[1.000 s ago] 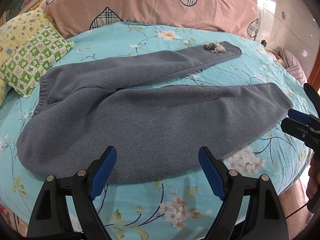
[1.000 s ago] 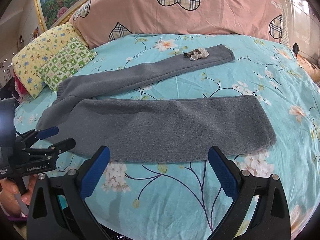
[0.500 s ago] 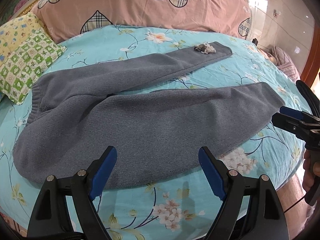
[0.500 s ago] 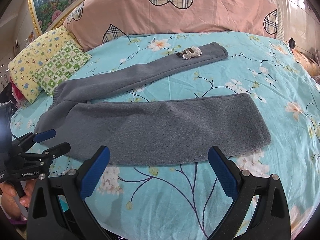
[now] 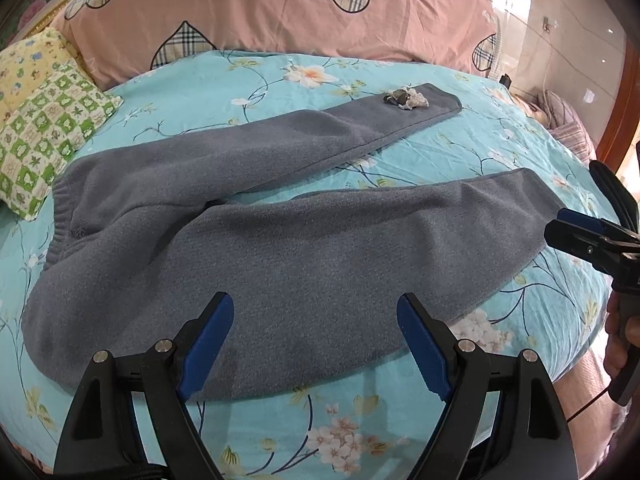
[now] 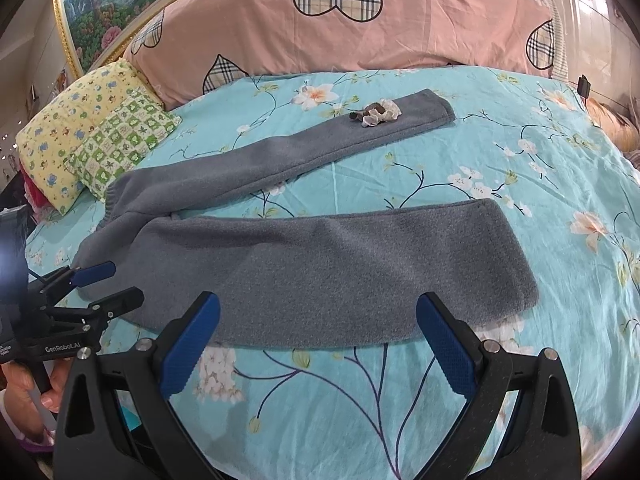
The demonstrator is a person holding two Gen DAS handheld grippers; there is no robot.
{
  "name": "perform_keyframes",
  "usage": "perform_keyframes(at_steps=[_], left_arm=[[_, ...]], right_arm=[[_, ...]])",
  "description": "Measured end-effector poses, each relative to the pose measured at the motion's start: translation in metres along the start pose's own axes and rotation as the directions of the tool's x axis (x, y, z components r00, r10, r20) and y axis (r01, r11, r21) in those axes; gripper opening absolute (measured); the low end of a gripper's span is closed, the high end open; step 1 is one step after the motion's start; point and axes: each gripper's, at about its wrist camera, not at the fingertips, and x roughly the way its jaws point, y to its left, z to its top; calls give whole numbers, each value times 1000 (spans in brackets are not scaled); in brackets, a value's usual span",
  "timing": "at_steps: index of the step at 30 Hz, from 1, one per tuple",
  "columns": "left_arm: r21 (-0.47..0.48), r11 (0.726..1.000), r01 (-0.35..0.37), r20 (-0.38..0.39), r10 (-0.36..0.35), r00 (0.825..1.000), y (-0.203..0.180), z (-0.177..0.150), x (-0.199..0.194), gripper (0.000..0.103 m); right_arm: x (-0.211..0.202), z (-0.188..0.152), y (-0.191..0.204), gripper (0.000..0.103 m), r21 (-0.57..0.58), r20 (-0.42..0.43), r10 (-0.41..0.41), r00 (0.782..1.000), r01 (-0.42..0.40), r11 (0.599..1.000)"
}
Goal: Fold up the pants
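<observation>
Fleecy grey pants [image 6: 320,272] lie splayed under both wide-spread tools [image 5: 316,344] [image 6: 320,344].

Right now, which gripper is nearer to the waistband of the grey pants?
Left. The left gripper is open at the pants' waist end, near the waistband. The right gripper, also open, is by the near leg's cuff.

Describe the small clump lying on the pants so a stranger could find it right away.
Start at the turquoise flowered bed with the gray pants spread across it. Follow the far leg, the one nearer the pink pillow, toward its cuff. The clump sits there: a small crumpled bit, white and dark brown, the only loose thing on the plain gray cloth.
</observation>
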Motion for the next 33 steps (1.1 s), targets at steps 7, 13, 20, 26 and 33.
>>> perform_keyframes(at_steps=[7,13,20,26,33], left_arm=[[24,1000,-5,0,4,1000,3,14,6,84],[31,1000,2,-10,-2,1000,11,31,15,84],[55,998,9,-14,-8,1000,19,61,32,84],[66,997,33,-24,-32,999,28,93,54,84],[93,993,73,-64,-67,996,39,141,90,84]], right_arm=[[5,12,-7,99,13,0,6,1000,-6,1000],[15,25,-15,99,25,-15,22,1000,-21,999],[31,53,-31,99,43,-20,43,999,-42,998],[55,87,-53,99,90,-41,69,997,-65,994],[82,127,-76,99,102,-49,78,996,-73,992]])
